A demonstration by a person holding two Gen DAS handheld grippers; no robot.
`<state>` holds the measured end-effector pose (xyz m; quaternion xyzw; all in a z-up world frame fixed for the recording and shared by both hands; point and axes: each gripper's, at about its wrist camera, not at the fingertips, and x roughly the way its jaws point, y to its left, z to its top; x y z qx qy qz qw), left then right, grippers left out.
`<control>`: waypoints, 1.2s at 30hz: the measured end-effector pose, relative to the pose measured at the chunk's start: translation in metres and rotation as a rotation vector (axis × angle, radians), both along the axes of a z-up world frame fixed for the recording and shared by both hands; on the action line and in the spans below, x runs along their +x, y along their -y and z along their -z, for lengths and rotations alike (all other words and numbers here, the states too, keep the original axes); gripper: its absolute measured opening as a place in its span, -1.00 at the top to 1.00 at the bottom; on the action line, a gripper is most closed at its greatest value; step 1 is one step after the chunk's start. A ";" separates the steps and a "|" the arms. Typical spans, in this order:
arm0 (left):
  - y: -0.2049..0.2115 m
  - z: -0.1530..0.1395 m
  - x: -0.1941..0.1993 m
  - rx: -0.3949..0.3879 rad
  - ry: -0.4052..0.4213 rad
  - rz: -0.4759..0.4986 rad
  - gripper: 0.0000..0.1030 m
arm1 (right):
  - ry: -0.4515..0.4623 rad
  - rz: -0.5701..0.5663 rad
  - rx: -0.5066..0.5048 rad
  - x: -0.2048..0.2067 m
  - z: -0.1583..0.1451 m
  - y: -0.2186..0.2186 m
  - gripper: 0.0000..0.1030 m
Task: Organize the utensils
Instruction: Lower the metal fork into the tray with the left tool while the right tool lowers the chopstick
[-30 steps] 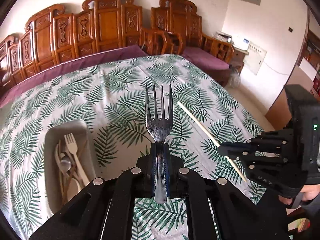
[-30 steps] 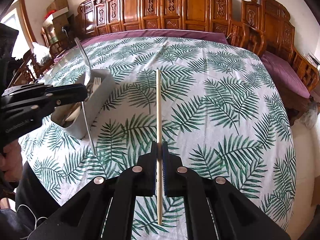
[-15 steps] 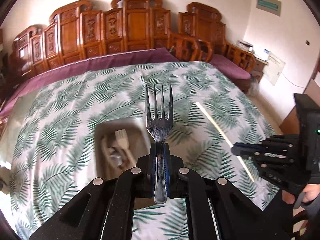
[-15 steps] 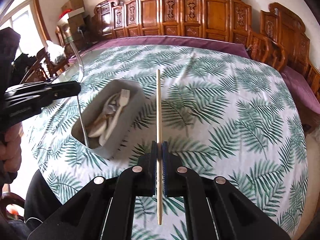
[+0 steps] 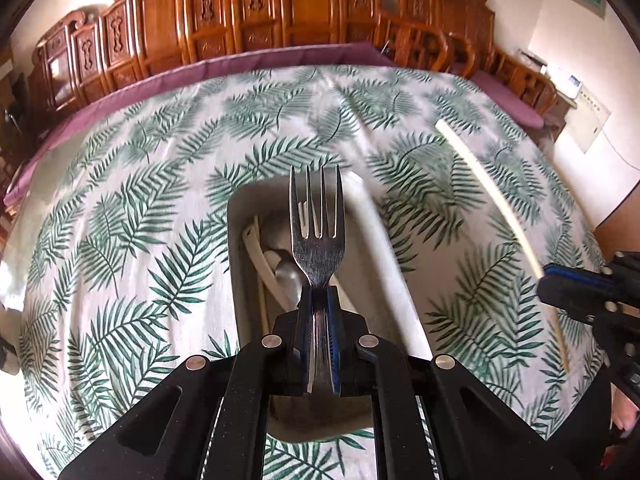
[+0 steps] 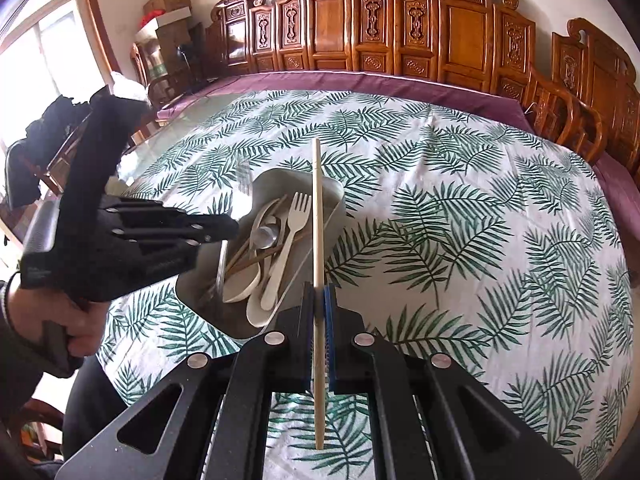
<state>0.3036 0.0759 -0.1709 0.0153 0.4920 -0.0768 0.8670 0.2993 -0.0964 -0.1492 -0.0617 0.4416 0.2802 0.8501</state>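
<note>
My left gripper [image 5: 319,294] is shut on a metal fork [image 5: 317,232], tines up, held right above the grey utensil tray [image 5: 248,280]. In the right wrist view the left gripper [image 6: 224,234] hangs over the tray's left rim [image 6: 280,178]. The tray holds a cream fork [image 6: 290,236], spoons and brown chopsticks. My right gripper [image 6: 319,300] is shut on a pale chopstick [image 6: 318,240], which points forward over the tray's right edge. The chopstick also shows in the left wrist view [image 5: 492,196], held by the right gripper [image 5: 548,280].
The table carries a white cloth with green palm leaves [image 6: 460,220]. Carved wooden chairs [image 6: 440,28] line the far side and right. A purple cloth edge [image 6: 360,84] runs along the back. Boxes and a window are at far left.
My left gripper has swung the fork over the tray, which now lies right under it. My right gripper has moved left with the chopstick, now over the tray's right edge.
</note>
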 end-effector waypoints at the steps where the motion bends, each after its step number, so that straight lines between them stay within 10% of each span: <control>1: -0.001 0.003 0.002 -0.002 -0.006 0.000 0.87 | -0.003 0.000 0.000 0.001 0.001 -0.002 0.88; 36: -0.088 -0.042 -0.069 -0.086 0.153 -0.158 0.81 | -0.120 0.082 0.019 0.050 0.058 -0.102 0.87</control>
